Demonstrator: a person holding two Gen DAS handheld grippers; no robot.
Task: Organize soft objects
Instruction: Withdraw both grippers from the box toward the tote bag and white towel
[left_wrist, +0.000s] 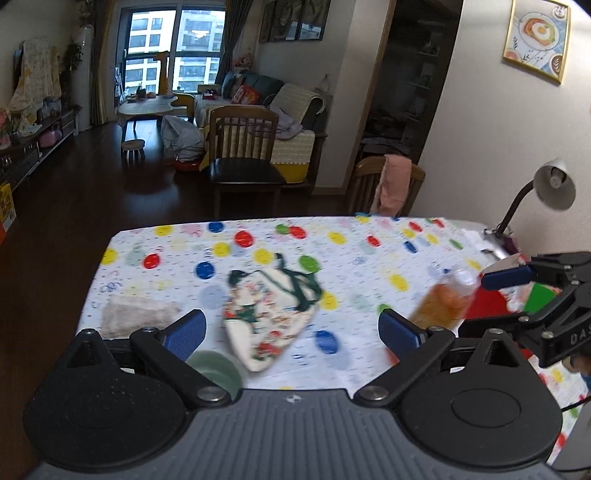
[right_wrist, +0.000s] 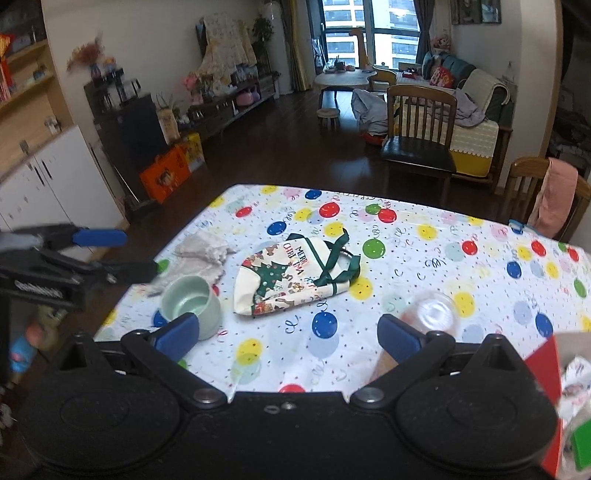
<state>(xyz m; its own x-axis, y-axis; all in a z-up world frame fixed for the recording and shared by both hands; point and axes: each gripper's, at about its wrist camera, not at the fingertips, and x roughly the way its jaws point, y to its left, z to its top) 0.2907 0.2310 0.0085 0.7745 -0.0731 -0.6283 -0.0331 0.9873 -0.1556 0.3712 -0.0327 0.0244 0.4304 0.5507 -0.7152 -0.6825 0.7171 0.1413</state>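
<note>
A cream Christmas tote bag with green handles lies flat mid-table on the balloon-print tablecloth. A beige fuzzy cloth lies crumpled to its left, near the table's left edge. My left gripper hovers open over the bag's near end with nothing between its blue pads. In the right wrist view the left gripper hangs beside the cloth. My right gripper is open and empty, short of the bag.
A pale green cup stands near the front left. A clear bottle with orange contents stands on the right. Red and green items lie at the right. A desk lamp and chairs stand beyond.
</note>
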